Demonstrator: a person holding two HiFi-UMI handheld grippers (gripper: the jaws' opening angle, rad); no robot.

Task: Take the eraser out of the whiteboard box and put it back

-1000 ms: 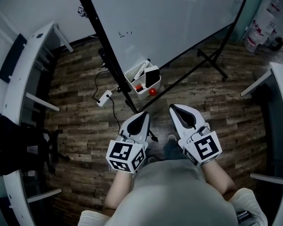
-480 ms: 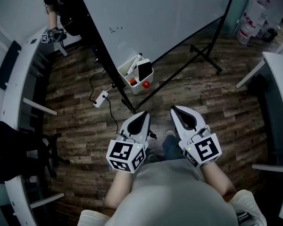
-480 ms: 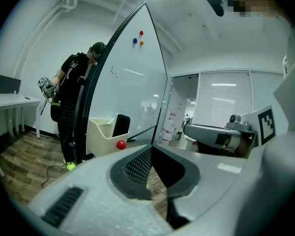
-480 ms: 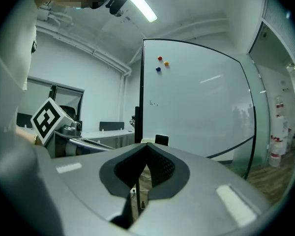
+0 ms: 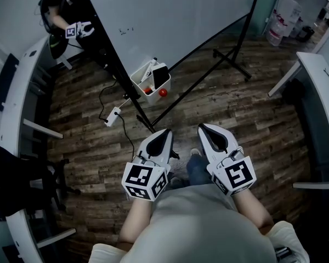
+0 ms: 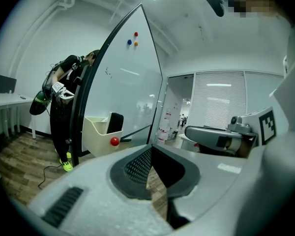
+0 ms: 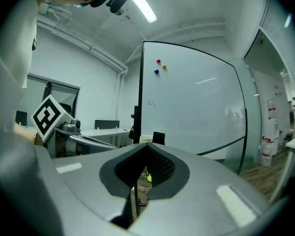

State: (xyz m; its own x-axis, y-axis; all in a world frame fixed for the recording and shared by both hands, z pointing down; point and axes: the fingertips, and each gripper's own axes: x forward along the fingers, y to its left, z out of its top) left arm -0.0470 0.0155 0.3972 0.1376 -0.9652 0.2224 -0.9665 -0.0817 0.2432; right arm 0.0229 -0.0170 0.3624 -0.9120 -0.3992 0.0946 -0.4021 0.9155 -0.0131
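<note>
A white box hangs at the lower edge of the whiteboard, well ahead of both grippers. The black-and-white eraser stands upright inside it, and a red ball sticks to its front. My left gripper and right gripper are held side by side over the wooden floor, both shut and empty. In the left gripper view the box and eraser lie beyond the closed jaws. The right gripper view shows the eraser just above its jaw tips.
Black stand legs of the whiteboard spread across the floor. A power strip with its cable lies left of the box. Curved white desks flank both sides. Another person with a gripper stands at the far left.
The whiteboard and its box have slid up and left in the head view. A person with a gripper has come into view at the top left. Both grippers stay shut.
</note>
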